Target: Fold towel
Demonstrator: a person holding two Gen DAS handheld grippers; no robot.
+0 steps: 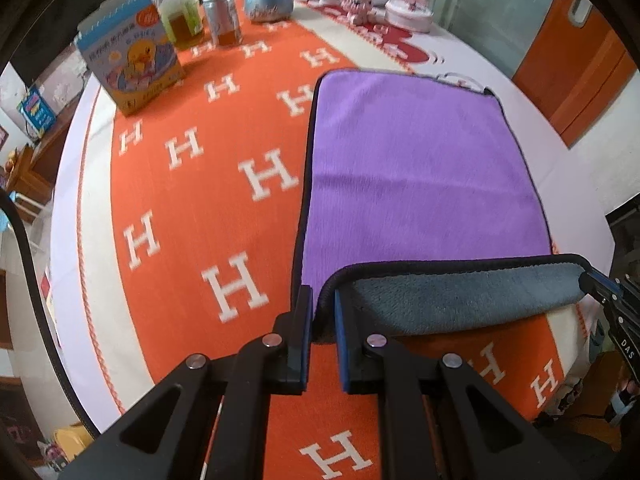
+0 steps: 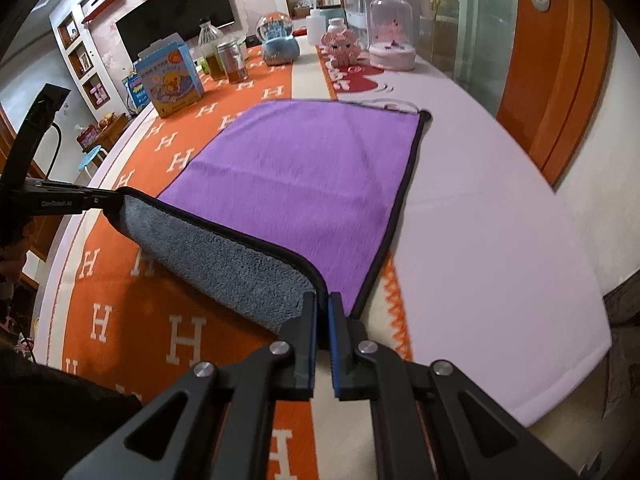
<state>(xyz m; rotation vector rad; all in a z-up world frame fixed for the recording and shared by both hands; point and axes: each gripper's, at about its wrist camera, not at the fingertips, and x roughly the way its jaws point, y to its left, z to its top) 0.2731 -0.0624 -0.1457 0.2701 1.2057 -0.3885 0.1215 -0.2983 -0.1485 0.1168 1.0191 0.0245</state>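
Because each near corner is pinched between narrowly parted jaws, the purple microfibre towel with the grey underside and black piping [image 1: 416, 168] curls up along its near edge while the rest lies flat across the middle of the frame, on the orange H-patterned tablecloth [image 1: 192, 200]. At the lower centre of its own view, the left gripper [image 1: 323, 308] clamps the near left corner; the right gripper [image 2: 323, 312] does likewise with the near right corner. Holding both corners probably keeps the hem taut and level for carrying toward the far edge near the yellow-duck cardboard box [image 1: 132, 56] at upper left.
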